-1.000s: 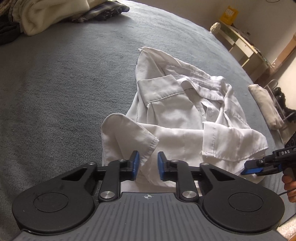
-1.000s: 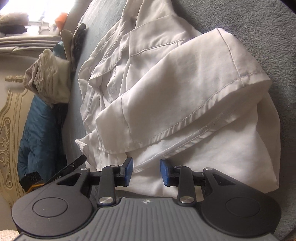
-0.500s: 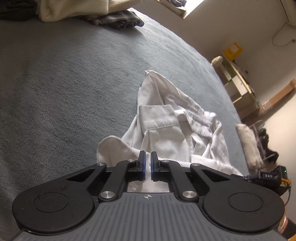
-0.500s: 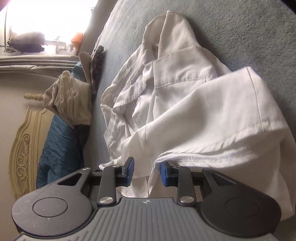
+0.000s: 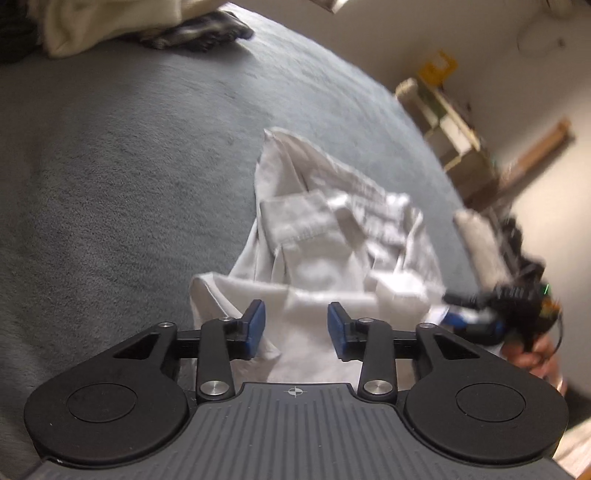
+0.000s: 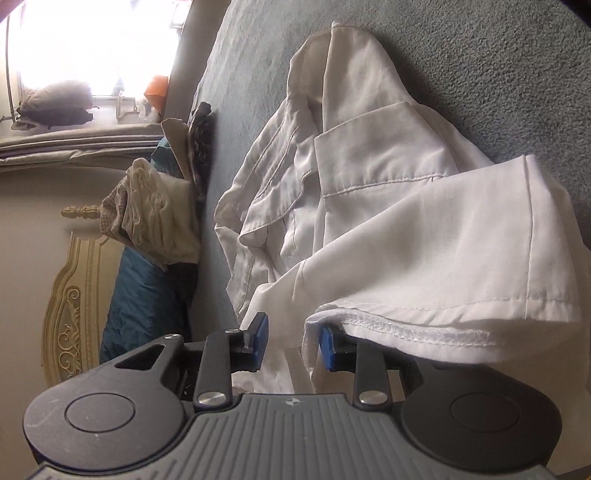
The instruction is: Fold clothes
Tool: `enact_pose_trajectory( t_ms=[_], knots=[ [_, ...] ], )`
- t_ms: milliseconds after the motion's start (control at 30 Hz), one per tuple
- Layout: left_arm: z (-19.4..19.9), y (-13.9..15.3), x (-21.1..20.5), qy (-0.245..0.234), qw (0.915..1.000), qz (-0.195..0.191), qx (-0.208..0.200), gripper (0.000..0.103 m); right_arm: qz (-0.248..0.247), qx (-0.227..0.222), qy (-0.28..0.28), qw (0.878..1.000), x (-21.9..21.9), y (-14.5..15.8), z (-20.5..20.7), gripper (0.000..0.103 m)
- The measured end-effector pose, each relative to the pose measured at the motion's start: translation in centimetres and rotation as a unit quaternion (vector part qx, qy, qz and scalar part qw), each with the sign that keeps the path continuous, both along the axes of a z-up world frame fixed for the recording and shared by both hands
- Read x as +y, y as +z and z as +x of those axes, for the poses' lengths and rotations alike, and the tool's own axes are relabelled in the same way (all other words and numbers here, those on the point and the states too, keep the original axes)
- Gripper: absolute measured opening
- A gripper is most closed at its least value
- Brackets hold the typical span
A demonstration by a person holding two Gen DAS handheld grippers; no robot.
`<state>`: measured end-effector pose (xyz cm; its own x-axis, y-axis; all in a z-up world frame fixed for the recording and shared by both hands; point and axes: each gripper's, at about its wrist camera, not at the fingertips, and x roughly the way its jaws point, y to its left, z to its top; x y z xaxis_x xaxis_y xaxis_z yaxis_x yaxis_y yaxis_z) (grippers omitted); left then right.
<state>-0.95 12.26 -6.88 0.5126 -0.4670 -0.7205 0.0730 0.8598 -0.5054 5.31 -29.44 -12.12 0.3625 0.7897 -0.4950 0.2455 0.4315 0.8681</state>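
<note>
A crumpled white shirt (image 5: 314, 258) lies on the grey bedspread (image 5: 110, 184). My left gripper (image 5: 295, 328) hovers over the shirt's near edge; its jaws are opening, with fabric below and between them but neither blue pad pressing on it. In the right wrist view the shirt (image 6: 406, 221) fills the middle. My right gripper (image 6: 291, 341) stands open at the shirt's edge. A stitched hem (image 6: 406, 332) is draped over its right finger (image 6: 328, 347), and a fold hangs in the gap. The left wrist view shows the right gripper (image 5: 476, 321) at the shirt's right side, held by a hand (image 5: 535, 354).
A heap of cream and dark clothes (image 5: 110, 26) lies at the bed's far end. A rolled beige cloth (image 5: 476, 236) sits at the right edge, with shelves (image 5: 450, 125) beyond. The right wrist view shows a carved headboard (image 6: 74, 314), a blue blanket (image 6: 147, 302) and piled cloths (image 6: 159, 214).
The left jaws first closed almost completely, then spread wide. The right gripper drew back a little, and the shirt's hem now lies over its right finger.
</note>
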Motion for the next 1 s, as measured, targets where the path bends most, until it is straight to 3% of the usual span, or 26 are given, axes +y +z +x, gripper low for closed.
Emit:
enact_pose_trajectory(
  t_ms=[200,367,433,567,700,767,900,1000],
  knots=[
    [-0.5,-1.1,-1.4,-0.019,0.997,0.072,0.019,0.043,0.003,0.003,0.006,1.0,0.3,-0.2,0.0,0.032],
    [-1.6,0.0,-0.2,-0.002,0.9959,0.09,0.011,0.044,0.001,0.001,0.008,1.0,0.1,-0.1,-0.1,0.032],
    [-2.0,0.3,0.2,0.001,0.9954,0.095,0.01,0.049,0.001,0.001,0.009,1.0,0.1,-0.1,-0.1,0.032],
    [-2.1,-0.4,0.1,-0.001,0.9937,0.108,0.03,0.051,0.003,0.004,0.01,1.0,0.2,-0.3,-0.2,0.032],
    [-2.3,-1.0,-0.3,0.0,0.9946,0.102,0.019,0.051,0.004,0.003,0.011,1.0,0.2,-0.3,-0.3,0.032],
    [-2.2,-1.3,-0.3,0.005,0.995,0.098,0.016,0.046,0.002,0.003,0.011,1.0,0.1,-0.2,-0.4,0.032],
    [-1.8,-1.2,0.0,0.007,0.9959,0.09,0.005,0.014,0.0,0.002,0.011,1.0,0.0,-0.3,-0.5,0.032],
    [-1.4,-0.8,0.3,0.011,0.9971,0.075,-0.008,0.005,0.0,-0.002,0.011,1.0,0.1,-0.2,-0.3,0.032]
  ],
)
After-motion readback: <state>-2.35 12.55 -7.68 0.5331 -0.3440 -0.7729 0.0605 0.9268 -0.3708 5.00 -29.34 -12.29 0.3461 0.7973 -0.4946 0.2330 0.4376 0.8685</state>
